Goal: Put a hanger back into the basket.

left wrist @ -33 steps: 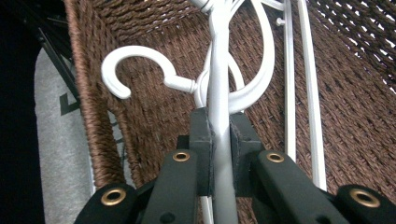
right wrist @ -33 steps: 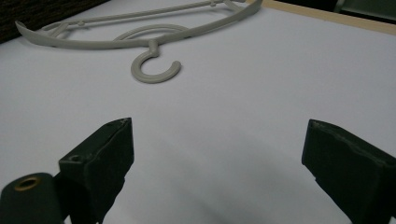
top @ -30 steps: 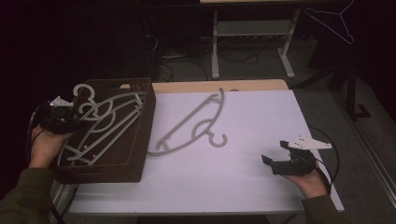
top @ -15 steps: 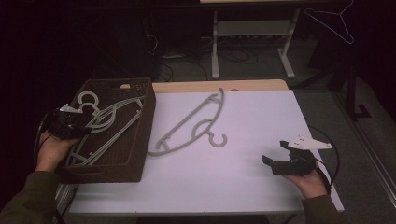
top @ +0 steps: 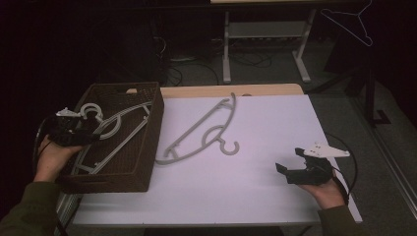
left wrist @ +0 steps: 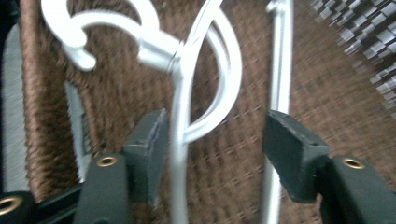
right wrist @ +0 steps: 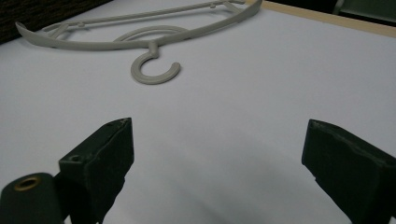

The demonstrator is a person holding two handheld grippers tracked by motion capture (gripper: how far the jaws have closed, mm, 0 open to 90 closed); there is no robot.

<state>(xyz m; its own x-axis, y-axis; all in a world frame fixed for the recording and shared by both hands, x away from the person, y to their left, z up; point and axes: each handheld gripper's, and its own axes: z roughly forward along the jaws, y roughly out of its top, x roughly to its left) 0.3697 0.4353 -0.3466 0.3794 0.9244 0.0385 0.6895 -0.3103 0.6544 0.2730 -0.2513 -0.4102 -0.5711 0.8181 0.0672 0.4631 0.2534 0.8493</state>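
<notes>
Looking down, the high view has the left gripper (top: 81,129) over the brown basket (top: 147,147), its jaws just opened around a white hanger (top: 110,129). The left gripper view shows its stem (left wrist: 180,140) between parted pads. The right gripper (right wrist: 215,168), wide and empty, faces a grey hanger (right wrist: 154,70) on the white table (right wrist: 261,116).

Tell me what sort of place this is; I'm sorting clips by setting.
Probably a lab or workshop set up for recording: a white-topped table, cables on the dark floor, another table's metal legs behind.

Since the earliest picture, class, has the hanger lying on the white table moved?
No. The hanger on the table lies in the same place beside the wicker basket, its hook toward the right gripper.
</notes>
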